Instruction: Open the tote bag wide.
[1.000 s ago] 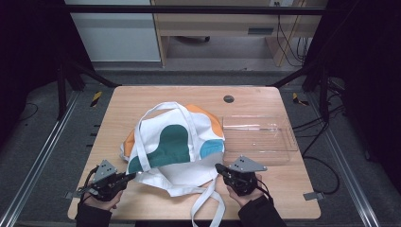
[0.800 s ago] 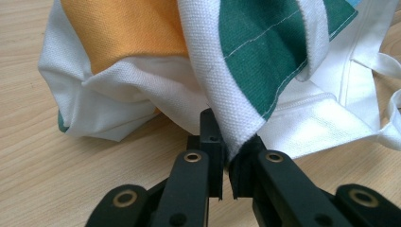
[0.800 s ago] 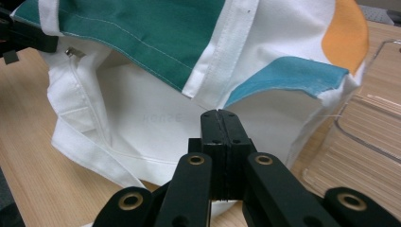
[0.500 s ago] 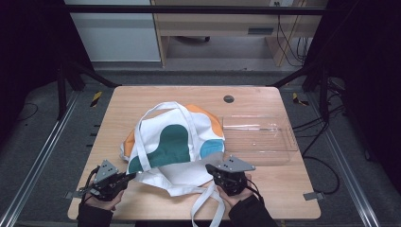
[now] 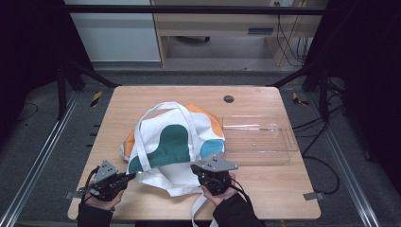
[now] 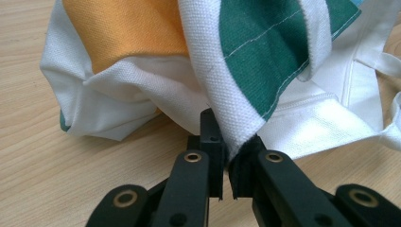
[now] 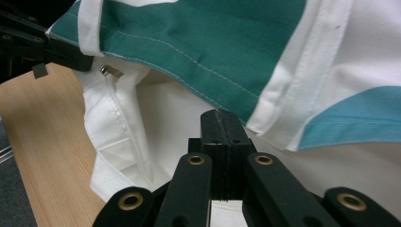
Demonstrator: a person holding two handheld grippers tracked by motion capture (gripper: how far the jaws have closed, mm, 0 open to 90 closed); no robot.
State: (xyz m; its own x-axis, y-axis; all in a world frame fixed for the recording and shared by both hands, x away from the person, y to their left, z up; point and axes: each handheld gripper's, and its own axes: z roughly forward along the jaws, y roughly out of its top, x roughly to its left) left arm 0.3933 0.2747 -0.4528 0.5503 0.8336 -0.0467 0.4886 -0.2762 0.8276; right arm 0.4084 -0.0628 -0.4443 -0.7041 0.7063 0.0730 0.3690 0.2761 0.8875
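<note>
Tote bag (image 5: 172,142), white canvas with green, orange and blue patches, lies crumpled at the centre of the wooden table (image 5: 142,97), its mouth and straps turned toward six o'clock, the person's edge. A clear plastic tray (image 5: 257,139) sits just beside it at three o'clock, empty as far as can be seen.

Left gripper (image 5: 124,178), at seven o'clock from the bag's middle, has its jaws nearly closed on a fold of the green-and-white hem; the left gripper view (image 6: 230,163) shows the cloth pinched between them and rising away toward twelve o'clock.

Right gripper (image 5: 213,182), at five o'clock from the bag's middle, rests at the near hem. In the right gripper view (image 7: 222,142) its jaws stand pressed together with the green-edged upper layer draped over their tips; whether any cloth is caught between them cannot be told.

Key relation: the bag's mouth runs roughly nine to three o'clock between the two grippers, each at one end of the near edge. Judged from this, spreading or lifting the opening would depend on both ends being held; the left end appears secured, the right uncertain.
</note>
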